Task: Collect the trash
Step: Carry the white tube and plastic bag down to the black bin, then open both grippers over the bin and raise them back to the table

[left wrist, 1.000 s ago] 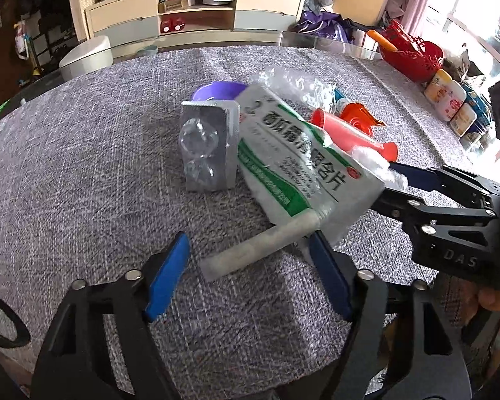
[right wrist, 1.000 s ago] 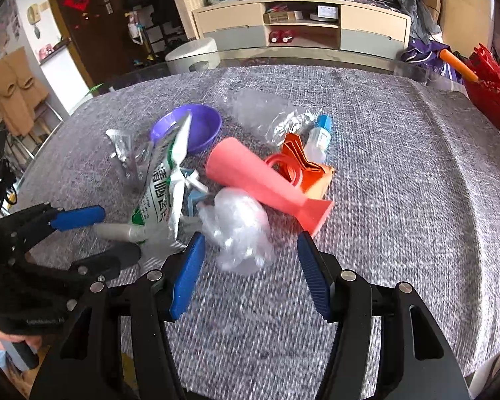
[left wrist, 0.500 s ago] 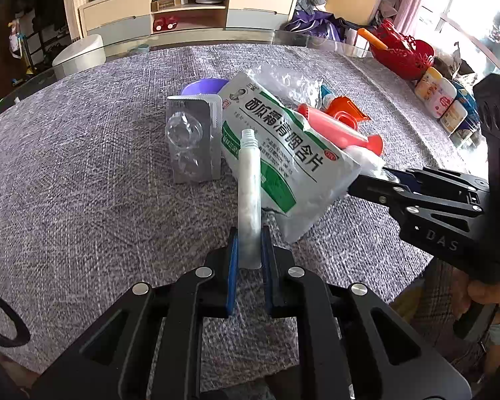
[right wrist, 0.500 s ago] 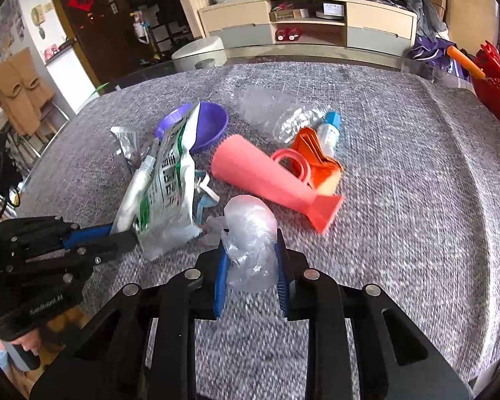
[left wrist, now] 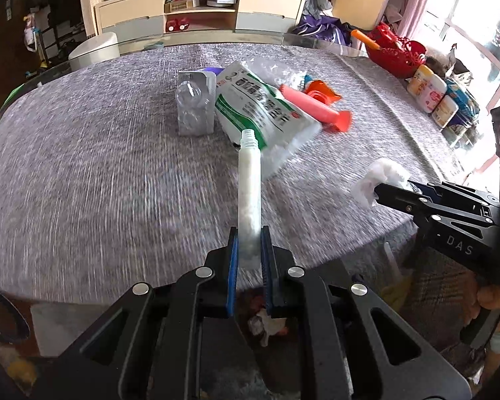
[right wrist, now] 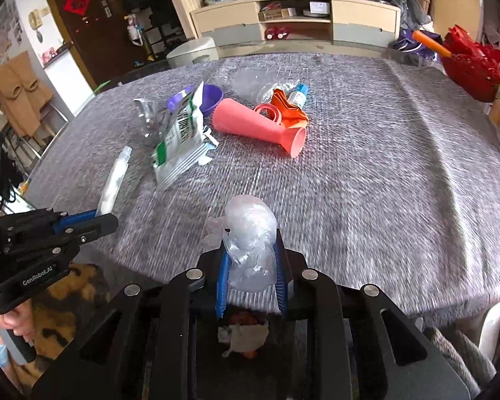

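My left gripper is shut on a white squeeze tube, held above the near table edge; the tube also shows in the right wrist view. My right gripper is shut on a crumpled clear plastic wrap, which shows in the left wrist view too. On the grey tablecloth lie a white-green medicine packet, a silver blister pack, a pink cone, an orange piece, a purple bowl and clear wrap.
A small dropper bottle lies by the orange piece. A red basket and several bottles stand at the table's right edge. Trash lies on the floor below the table edge. A sideboard stands behind.
Both grippers closed on their items, then lifted and pulled back toward the near table edge: the left with the tube, the right with the plastic wrap.
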Demonstrator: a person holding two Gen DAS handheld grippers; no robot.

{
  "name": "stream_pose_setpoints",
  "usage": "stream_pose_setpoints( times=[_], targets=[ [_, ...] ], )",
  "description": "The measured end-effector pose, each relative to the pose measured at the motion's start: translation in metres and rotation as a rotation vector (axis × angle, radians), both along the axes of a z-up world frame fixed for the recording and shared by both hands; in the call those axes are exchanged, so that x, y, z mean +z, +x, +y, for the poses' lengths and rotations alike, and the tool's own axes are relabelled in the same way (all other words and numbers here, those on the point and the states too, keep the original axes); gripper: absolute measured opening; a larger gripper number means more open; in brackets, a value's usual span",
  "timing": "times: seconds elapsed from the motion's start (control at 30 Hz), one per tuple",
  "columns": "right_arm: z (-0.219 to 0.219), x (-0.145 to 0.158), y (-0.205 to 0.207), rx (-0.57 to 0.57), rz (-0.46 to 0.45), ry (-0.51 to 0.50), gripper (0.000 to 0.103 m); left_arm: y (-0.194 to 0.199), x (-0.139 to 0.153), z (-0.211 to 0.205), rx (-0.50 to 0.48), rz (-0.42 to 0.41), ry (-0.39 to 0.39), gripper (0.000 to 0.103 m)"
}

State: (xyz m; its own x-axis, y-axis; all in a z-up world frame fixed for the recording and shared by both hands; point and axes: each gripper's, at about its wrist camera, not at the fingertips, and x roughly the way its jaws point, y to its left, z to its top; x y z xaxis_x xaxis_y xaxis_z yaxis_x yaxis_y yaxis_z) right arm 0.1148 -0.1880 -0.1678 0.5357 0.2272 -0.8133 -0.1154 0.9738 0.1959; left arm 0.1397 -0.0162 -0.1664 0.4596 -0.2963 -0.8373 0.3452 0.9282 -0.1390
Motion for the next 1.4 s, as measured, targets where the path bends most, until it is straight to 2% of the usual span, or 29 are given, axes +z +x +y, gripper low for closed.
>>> stream_pose_setpoints(
  times=[0.2,0.4,0.7,0.87,1.03,1.33,1.37,1.4],
  targets=[
    [-0.003,0.012,-0.033,-0.021,-0.026,-0.013,0.024,-0.038,0.006,-0.007,-0.013,-0.003,-0.015,0.011],
    [-0.002,0.01,-0.064,-0.028,-0.026,-0.013,0.024,-0.073,0.004,-0.017,-0.045,-0.008,0.0,0.011],
    [0.013,-0.028,-0.088,-0.007,0.049,-0.022,0.024,-0.113,-0.034,-0.017,-0.055,0.046,-0.012,0.011],
    [0.019,-0.055,-0.092,0.004,0.114,0.002,0.024,-0.122,-0.068,-0.02,-0.057,0.113,-0.009,0.011],
    [0.022,-0.073,-0.093,0.007,0.156,0.007,0.024,-0.123,-0.088,-0.022,-0.061,0.162,-0.023,0.011],
    [0.021,-0.093,-0.088,-0.002,0.199,0.055,0.026,-0.12,-0.102,-0.021,-0.074,0.201,-0.053,0.012],
    [0.021,-0.092,-0.088,-0.003,0.193,0.059,0.027,-0.12,-0.102,-0.021,-0.078,0.201,-0.058,0.013],
    [0.02,-0.091,-0.087,-0.003,0.189,0.061,0.027,-0.12,-0.102,-0.023,-0.079,0.2,-0.057,0.018]
  ],
)
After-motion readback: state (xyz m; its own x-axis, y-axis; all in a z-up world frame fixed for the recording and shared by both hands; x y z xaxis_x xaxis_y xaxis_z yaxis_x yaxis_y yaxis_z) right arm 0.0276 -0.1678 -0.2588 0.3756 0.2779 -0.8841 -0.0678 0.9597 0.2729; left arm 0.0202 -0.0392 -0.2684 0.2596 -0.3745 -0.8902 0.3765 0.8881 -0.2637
